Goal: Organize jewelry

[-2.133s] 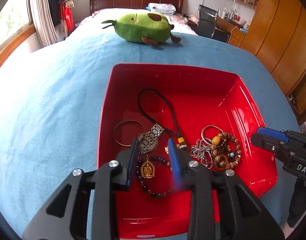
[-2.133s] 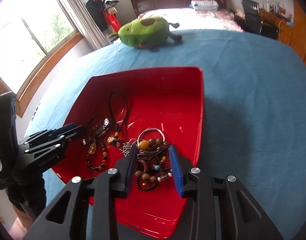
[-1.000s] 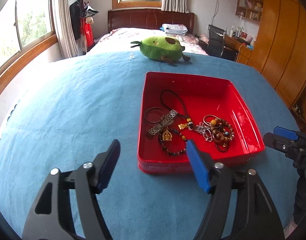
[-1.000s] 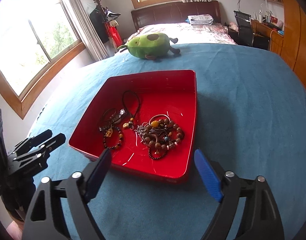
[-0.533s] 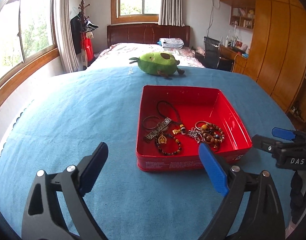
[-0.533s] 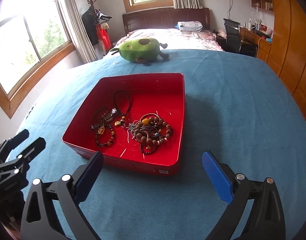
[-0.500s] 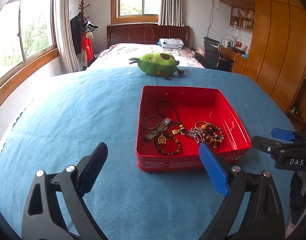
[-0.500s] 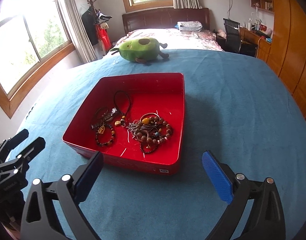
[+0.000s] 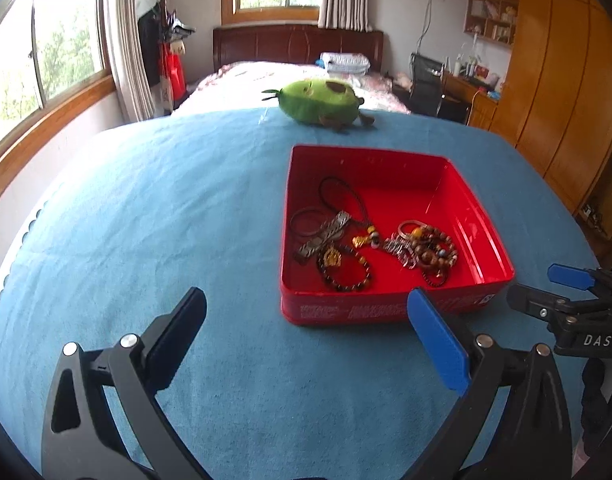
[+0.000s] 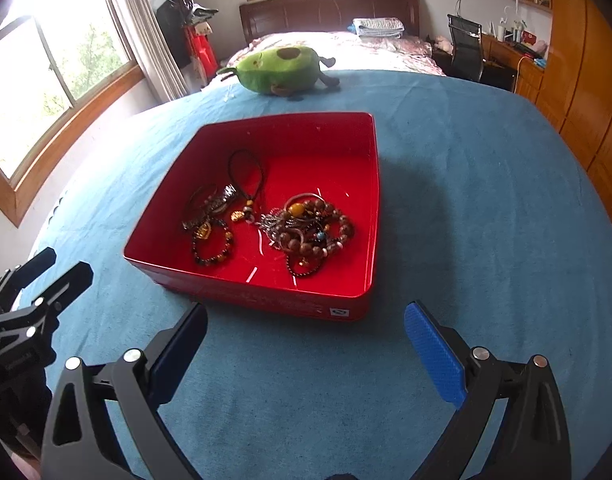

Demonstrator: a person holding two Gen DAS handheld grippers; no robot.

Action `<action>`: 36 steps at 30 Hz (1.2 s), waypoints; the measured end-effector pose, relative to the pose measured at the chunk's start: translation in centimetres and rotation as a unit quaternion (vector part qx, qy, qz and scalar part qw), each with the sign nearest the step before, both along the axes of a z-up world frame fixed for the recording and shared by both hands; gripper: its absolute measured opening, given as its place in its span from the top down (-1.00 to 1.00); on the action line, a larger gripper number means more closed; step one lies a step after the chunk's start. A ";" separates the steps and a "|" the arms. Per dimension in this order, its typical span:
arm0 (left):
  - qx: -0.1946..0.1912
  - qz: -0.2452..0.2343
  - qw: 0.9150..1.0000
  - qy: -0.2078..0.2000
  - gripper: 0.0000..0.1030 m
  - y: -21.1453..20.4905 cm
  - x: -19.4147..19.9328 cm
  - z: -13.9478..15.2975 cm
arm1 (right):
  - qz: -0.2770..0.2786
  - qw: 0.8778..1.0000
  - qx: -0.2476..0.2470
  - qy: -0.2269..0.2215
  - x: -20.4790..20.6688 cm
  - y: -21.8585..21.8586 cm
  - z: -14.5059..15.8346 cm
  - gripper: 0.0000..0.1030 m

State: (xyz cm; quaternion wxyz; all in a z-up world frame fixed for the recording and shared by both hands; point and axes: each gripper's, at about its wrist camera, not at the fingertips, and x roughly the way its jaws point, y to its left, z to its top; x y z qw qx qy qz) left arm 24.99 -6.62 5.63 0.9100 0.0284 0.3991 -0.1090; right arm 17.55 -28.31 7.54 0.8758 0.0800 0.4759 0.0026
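Note:
A red tray (image 9: 481,216) (image 10: 371,208) sits on the blue cloth. It holds a dark beaded bracelet with a gold pendant (image 9: 345,268) (image 10: 212,244), a metal watch band (image 9: 323,232), a black cord (image 9: 337,192) (image 10: 246,172) and a heap of wooden bead bracelets and chains (image 9: 423,250) (image 10: 309,228). My left gripper (image 9: 306,316) is open and empty, in front of the tray. My right gripper (image 10: 306,328) is open and empty, in front of the tray's near wall. Each gripper shows in the other's view: the right (image 9: 561,284), the left (image 10: 46,272).
A green avocado plush toy (image 9: 319,100) (image 10: 282,68) lies beyond the tray at the cloth's far edge. A bed with a wooden headboard (image 9: 298,46) stands behind. Wooden wardrobes (image 9: 565,80) line the right; windows (image 10: 54,68) line the left.
Both grippers pulled back out of the tray and opened wide, leaving the jewelry inside. In the last half second the left gripper shifted slightly left; the tray sits further right in its view.

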 end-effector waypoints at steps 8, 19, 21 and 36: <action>0.006 0.006 1.000 0.025 -0.94 0.2 1.1 -1.6 | -0.003 1.000 0.002 0.011 0.3 -0.1 -0.9 -0.92; 0.010 0.005 0.999 0.035 -0.94 -0.2 1.4 -2.2 | -0.002 1.000 -0.005 0.019 0.6 0.2 -1.3 -0.92; 0.010 0.006 0.999 0.033 -0.94 -0.1 1.4 -2.2 | -0.003 1.000 -0.005 0.019 0.6 0.1 -1.3 -0.92; 0.012 0.009 0.999 0.032 -0.94 -0.1 1.4 -2.1 | -0.003 1.000 -0.006 0.018 0.7 0.1 -1.3 -0.92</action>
